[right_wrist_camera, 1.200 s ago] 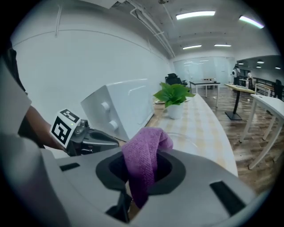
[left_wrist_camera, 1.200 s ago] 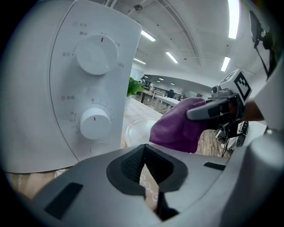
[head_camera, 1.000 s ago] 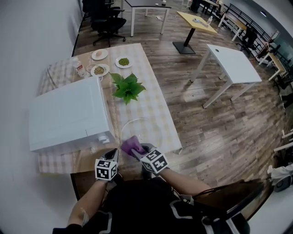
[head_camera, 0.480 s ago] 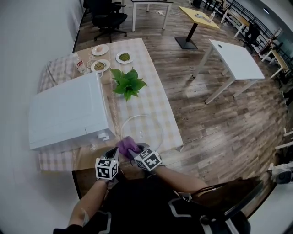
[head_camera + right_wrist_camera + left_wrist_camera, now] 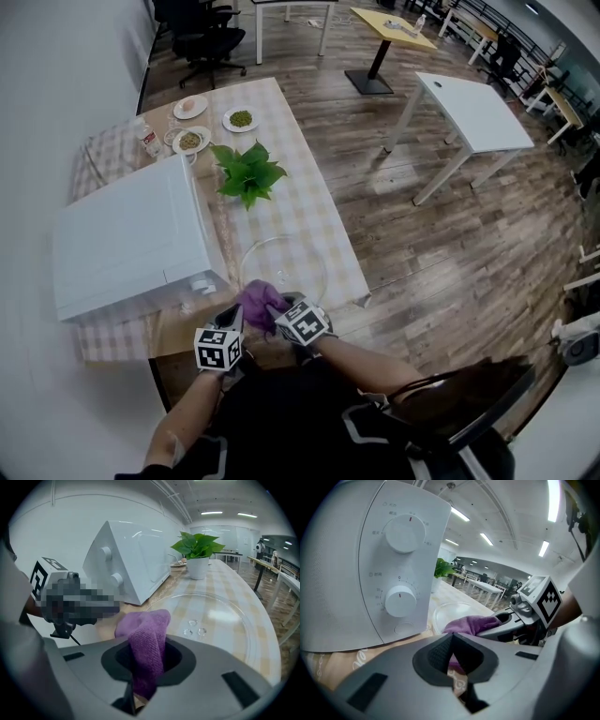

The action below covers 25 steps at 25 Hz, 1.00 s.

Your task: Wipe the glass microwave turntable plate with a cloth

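- The microwave point(image 5: 131, 239) stands left of both tongs.
- The glass plate point(image 5: 298, 258) lies on the tabletop point(image 5: 319, 216), just ahead of the right tongs point(image 5: 146, 670).
- The purple cloth point(image 5: 145, 634), pinched in the right tongs, has barely shifted from the plate's near rim, so wiping seems hardly begun.
- The left tongs point(image 5: 451, 657) are pressed together, empty.

Hand-held grippers point(image 5: 232, 319) point(image 5: 277, 315) adjacent, jaws closed

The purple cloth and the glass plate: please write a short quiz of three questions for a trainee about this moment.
1. True or false: the right gripper is shut on the purple cloth.
2. What stands on the table beyond the glass plate? A. a potted plant B. a kettle C. a toaster
3. Fill in: in the head view, the white microwave stands to the plate's ____.
Key: 1 true; 2 A; 3 left.
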Motion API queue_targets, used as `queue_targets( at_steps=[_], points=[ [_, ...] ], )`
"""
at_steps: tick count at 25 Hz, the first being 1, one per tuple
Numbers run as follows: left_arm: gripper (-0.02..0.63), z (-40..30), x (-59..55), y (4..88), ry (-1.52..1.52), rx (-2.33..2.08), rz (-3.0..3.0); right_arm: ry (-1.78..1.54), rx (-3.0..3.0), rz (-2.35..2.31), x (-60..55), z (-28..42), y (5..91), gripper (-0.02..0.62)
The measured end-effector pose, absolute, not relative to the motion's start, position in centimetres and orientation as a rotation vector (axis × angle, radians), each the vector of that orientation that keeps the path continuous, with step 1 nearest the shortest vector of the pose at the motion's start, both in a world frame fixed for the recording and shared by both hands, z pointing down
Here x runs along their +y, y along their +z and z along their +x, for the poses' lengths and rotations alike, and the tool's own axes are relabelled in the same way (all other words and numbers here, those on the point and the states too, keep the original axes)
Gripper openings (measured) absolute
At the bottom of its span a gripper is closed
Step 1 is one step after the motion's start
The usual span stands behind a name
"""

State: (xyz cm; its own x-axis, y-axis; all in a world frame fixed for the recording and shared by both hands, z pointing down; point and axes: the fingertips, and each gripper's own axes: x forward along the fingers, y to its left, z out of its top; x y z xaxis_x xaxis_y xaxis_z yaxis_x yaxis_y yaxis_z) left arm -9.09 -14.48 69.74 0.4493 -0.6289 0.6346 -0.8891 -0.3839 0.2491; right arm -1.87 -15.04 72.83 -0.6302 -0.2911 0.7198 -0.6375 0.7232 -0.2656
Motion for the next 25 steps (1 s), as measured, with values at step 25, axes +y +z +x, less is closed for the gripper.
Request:
queue_targets(
  at_steps=[25],
  points=[
    [0.008, -3.9, -16.3, 69.8, 0.739, -1.098, 2.311, 0.765, -2.136, 0.983, -16.6, 8.1, 73.9, 0.072]
  ],
)
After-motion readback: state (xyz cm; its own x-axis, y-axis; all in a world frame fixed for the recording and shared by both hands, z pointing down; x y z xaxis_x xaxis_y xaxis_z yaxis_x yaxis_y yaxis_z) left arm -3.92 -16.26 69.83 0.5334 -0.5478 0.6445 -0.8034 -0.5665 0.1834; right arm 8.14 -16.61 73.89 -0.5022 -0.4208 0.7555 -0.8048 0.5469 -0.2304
